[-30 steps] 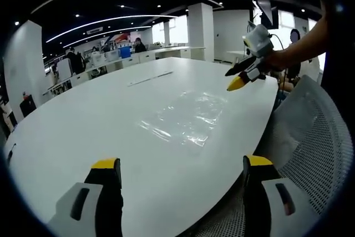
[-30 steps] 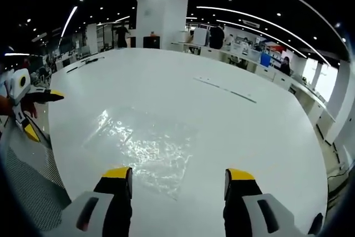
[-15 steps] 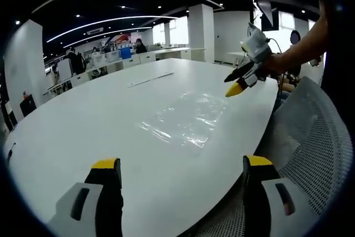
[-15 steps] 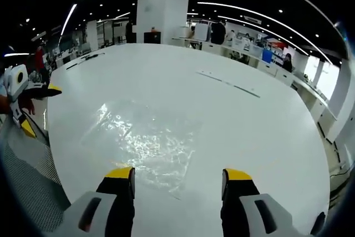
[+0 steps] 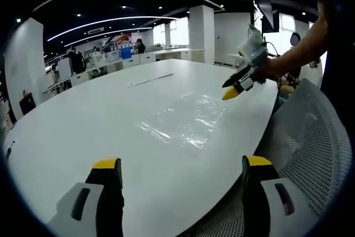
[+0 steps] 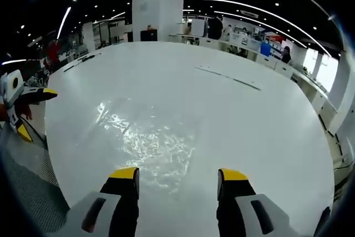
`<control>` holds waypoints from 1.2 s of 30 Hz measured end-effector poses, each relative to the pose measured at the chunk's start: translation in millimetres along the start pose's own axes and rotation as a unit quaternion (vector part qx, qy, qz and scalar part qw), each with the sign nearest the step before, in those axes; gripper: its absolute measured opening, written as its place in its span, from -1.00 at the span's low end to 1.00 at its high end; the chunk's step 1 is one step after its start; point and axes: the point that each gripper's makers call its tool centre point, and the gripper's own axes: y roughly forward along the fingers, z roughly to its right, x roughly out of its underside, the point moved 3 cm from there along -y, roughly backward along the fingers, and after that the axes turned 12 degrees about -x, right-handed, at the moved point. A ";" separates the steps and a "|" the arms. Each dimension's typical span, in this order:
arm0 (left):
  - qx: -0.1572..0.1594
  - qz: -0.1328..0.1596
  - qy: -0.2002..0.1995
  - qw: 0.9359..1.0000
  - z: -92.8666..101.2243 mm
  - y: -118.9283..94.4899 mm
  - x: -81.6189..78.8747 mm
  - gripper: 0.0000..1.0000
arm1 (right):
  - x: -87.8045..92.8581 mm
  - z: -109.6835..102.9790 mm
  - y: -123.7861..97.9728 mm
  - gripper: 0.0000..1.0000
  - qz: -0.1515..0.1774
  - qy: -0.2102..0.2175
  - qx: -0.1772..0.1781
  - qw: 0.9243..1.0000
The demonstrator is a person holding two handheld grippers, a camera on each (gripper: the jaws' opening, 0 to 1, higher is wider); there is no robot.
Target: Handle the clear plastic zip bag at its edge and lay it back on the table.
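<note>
Left gripper (image 5: 176,171): jaws apart, holding nothing, hovering over the near edge of the white table (image 5: 83,115). Clear plastic zip bag (image 5: 186,117) lies flat on the table, near the edge beside the mesh chair (image 5: 316,137). Right gripper (image 6: 177,175): jaws apart, empty, above the bag's (image 6: 147,140) near edge; no contact seen. In the left gripper view it (image 5: 233,87) hangs over the bag's far corner.

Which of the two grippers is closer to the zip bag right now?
The right gripper: its open jaws sit right at the near edge of the clear zip bag. The left gripper hangs back at the table edge, short of the bag.
</note>
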 end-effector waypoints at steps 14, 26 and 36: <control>0.001 -0.002 0.000 1.000 -0.7 -0.1 1.2 0.77 | 8.2 2.3 12.3 -0.11 -0.009 0.022 -0.006 1.000; 0.000 -0.003 0.003 1.000 -0.9 -0.8 1.4 0.76 | 11.7 3.6 17.8 -0.30 -0.015 0.040 -0.001 0.999; 0.000 -0.005 0.004 1.000 -1.7 -1.0 3.0 0.74 | 14.5 5.1 21.3 -0.46 -0.020 0.051 0.006 0.998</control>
